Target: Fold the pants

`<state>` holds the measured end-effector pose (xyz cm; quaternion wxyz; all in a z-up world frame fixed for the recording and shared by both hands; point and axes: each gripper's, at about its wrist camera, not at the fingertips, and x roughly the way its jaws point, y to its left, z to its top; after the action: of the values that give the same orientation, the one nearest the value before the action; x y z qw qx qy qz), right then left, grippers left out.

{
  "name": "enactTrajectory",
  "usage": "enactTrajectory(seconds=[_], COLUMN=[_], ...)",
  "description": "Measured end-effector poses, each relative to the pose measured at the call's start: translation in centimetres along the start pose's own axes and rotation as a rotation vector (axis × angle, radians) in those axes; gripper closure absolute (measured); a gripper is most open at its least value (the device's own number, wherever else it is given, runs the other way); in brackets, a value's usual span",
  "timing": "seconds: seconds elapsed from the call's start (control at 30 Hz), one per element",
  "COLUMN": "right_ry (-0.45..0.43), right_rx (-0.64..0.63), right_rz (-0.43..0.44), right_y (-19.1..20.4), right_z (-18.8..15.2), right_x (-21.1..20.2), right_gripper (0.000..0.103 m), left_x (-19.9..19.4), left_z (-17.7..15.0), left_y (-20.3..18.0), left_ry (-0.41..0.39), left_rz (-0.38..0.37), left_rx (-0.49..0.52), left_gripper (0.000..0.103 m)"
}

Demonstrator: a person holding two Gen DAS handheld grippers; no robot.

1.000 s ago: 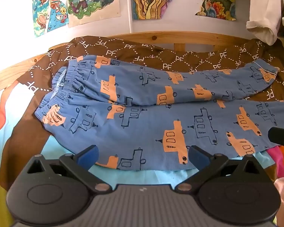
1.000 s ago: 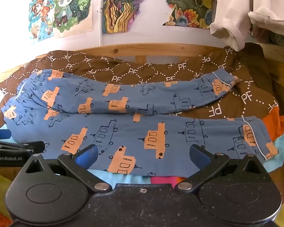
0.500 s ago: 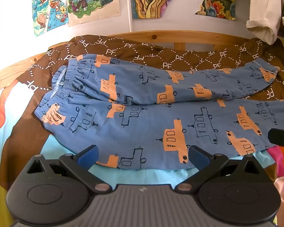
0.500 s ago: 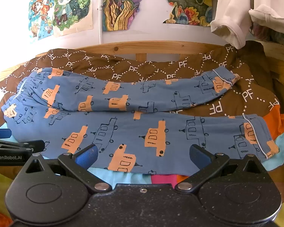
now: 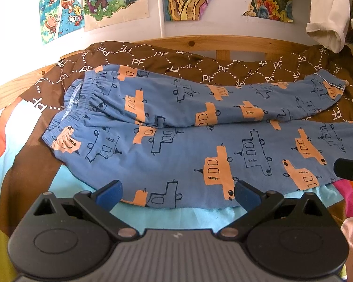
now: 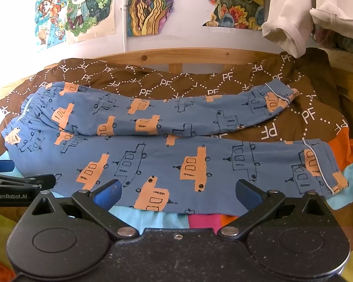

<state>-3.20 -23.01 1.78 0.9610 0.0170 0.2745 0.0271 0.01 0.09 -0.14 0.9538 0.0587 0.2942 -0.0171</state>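
Blue pants (image 5: 188, 138) printed with orange and outlined vehicles lie flat across the bed, waistband at the left, both legs stretching right. In the right wrist view the pants (image 6: 176, 145) show both cuffs at the right. My left gripper (image 5: 177, 193) is open, its blue pads just short of the near leg's hem, holding nothing. My right gripper (image 6: 178, 192) is open too, at the near leg's lower edge. The left gripper (image 6: 16, 178) shows at the left edge of the right wrist view; a part of the right one (image 5: 349, 171) shows at the right edge of the left wrist view.
A brown quilt with white "PF" lettering (image 5: 200, 63) covers the far half of the bed. A wooden bed rail (image 6: 200, 55) runs behind it. Posters hang on the wall, and pale garments (image 6: 294, 21) hang at the upper right. Bright patterned bedding (image 5: 176, 218) lies under the grippers.
Both grippers have eased slightly forward and upward over the near hem; the pants lie as before.
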Motion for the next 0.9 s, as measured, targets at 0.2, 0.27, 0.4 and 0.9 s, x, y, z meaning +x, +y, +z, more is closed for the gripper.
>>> enactTrajectory(seconds=[0.2, 0.27, 0.4, 0.9], right_ry=[0.0, 0.002, 0.002, 0.019], right_rx=[0.0, 0.0, 0.001, 0.018], right_rz=[0.001, 0.001, 0.001, -0.02], right_y=[0.0, 0.0, 0.0, -0.5], right_z=[0.0, 0.0, -0.1, -0.1], right_x=[0.0, 0.1, 0.1, 1.0], right_gripper=[0.001, 0.001, 0.001, 0.001], left_x=[0.0, 0.1, 0.1, 1.2], left_z=[0.0, 0.0, 0.0, 0.0], left_y=[0.0, 0.0, 0.0, -0.1], left_ry=[-0.002, -0.002, -0.001, 0.02], left_rz=[0.001, 0.0, 0.0, 0.001], left_rx=[0.001, 0.002, 0.0, 0.004], left_gripper=[0.0, 0.0, 0.0, 0.0])
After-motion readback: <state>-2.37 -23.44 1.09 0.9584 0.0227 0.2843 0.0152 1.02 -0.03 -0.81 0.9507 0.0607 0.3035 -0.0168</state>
